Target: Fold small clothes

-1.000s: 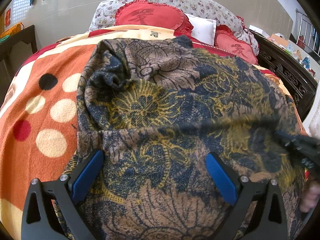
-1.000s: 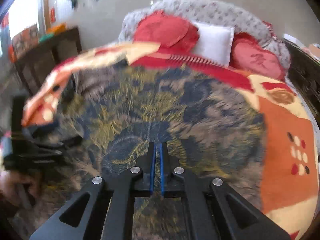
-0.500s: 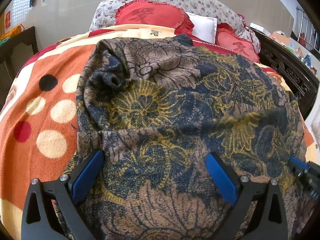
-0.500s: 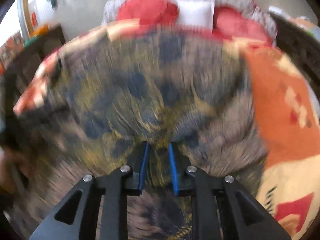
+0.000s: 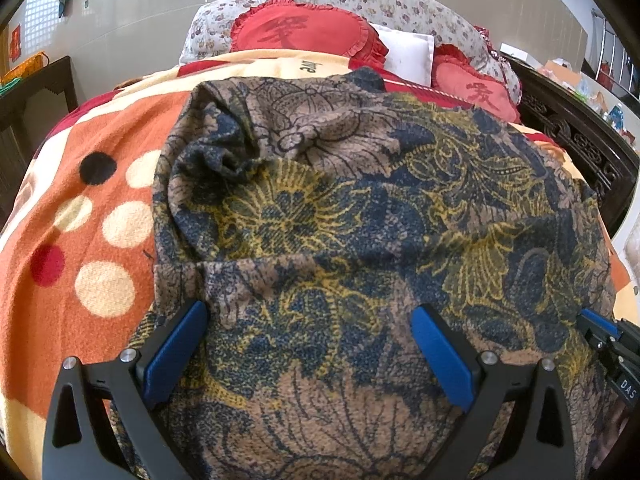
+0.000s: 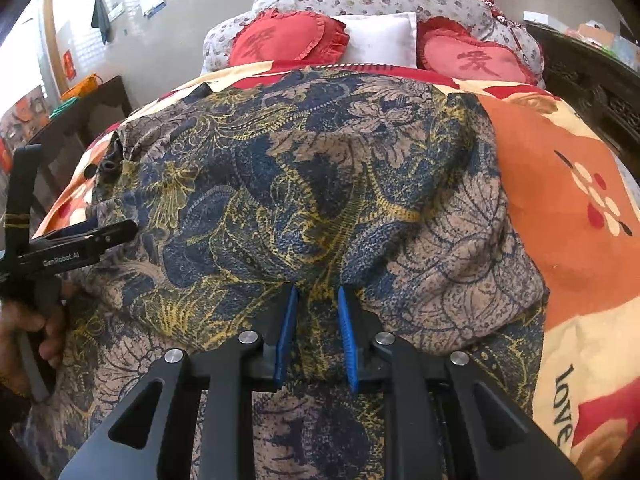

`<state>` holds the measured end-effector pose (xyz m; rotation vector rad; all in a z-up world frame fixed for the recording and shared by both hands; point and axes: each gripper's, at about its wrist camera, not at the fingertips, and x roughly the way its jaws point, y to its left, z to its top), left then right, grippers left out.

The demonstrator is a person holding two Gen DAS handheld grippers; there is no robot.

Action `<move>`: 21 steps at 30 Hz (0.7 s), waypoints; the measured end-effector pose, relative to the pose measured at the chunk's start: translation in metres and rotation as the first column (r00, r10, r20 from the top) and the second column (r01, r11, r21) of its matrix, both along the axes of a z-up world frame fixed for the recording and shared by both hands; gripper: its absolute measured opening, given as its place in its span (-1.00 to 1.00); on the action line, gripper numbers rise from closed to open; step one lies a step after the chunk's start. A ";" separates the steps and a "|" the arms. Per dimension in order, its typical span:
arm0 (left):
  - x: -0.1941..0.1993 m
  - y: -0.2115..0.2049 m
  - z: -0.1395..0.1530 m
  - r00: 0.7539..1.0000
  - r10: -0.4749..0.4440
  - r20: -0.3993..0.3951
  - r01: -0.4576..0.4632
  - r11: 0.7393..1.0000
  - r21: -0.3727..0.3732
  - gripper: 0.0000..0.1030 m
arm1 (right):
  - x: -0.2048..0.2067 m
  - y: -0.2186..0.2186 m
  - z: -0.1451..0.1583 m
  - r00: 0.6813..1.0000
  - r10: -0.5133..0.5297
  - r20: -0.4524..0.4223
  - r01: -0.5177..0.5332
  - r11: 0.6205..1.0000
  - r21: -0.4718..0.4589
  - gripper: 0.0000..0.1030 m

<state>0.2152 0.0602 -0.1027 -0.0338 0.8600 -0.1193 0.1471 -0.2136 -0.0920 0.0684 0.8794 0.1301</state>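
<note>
Floral garment (image 5: 340,220) spread over orange blanket (image 5: 80,240) on bed, bunched at far left corner (wrinkled ridge across middle). Left gripper (image 5: 308,344) spread wide above near edge, nothing pinched. Right gripper (image 6: 316,328) part open, narrow gap, fabric fold between the pads; grip on it unclear. Red cushions (image 6: 288,40) at far end.

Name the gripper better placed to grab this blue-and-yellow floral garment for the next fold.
Right, probably. The right gripper has its narrowly parted pads against a raised ridge of the blue-and-yellow floral garment; the left gripper spreads wide over flat cloth.
</note>
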 end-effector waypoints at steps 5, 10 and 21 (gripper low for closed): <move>-0.002 0.002 0.001 1.000 -0.009 -0.004 0.009 1.000 -0.016 0.99 | -0.030 0.003 0.020 0.991 -0.032 -0.132 0.026 0.998 -0.051 -0.29; -0.004 0.001 0.004 1.000 -0.014 -0.020 0.015 1.000 0.019 0.99 | -0.105 0.017 0.013 0.976 0.057 -0.212 -0.086 0.988 -0.130 -0.13; -0.134 0.062 0.049 0.966 -0.240 -0.095 0.238 0.971 -0.033 0.99 | -0.166 0.008 -0.002 0.996 0.085 0.007 -0.084 0.991 -0.105 -0.04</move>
